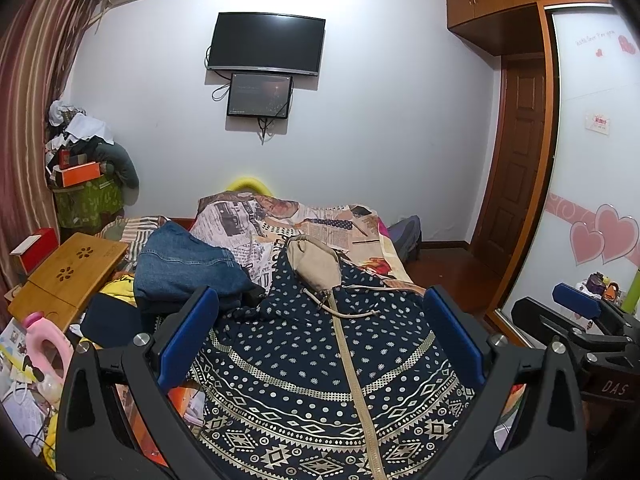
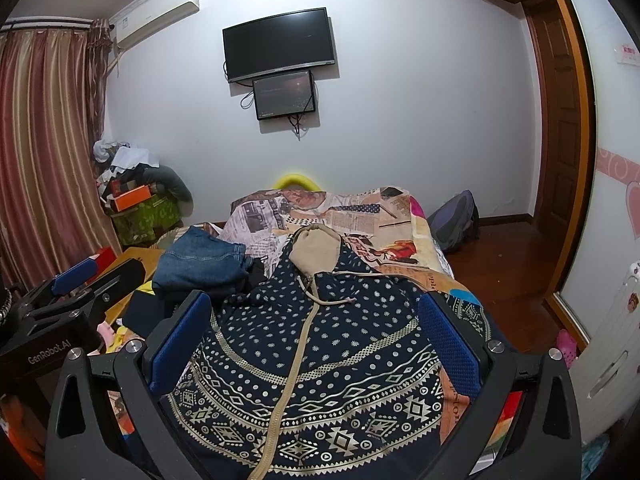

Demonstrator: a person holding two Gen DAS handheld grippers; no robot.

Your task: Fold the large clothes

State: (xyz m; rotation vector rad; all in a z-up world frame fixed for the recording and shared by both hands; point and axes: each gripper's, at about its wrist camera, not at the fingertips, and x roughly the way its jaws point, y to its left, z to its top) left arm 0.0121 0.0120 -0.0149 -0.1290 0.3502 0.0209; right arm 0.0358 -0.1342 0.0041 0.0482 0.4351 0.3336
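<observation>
A navy hoodie (image 1: 304, 360) with beige dots, geometric bands, a front zip and a beige-lined hood (image 1: 314, 260) lies spread flat on the bed, hood at the far end. It also shows in the right wrist view (image 2: 320, 352). My left gripper (image 1: 320, 340) is open and empty, held above the hoodie's lower body. My right gripper (image 2: 316, 340) is open and empty, also above the hoodie, beside the left one. The right gripper shows at the left wrist view's right edge (image 1: 580, 308); the left gripper shows at the right wrist view's left edge (image 2: 76, 280).
Folded jeans (image 1: 188, 264) lie on the bed left of the hoodie. A newspaper-print bedspread (image 1: 320, 220) covers the bed. A wooden lap desk (image 1: 68, 276) and clutter sit at left. A backpack (image 2: 456, 220) rests on the floor at right, near the wardrobe (image 1: 592, 160).
</observation>
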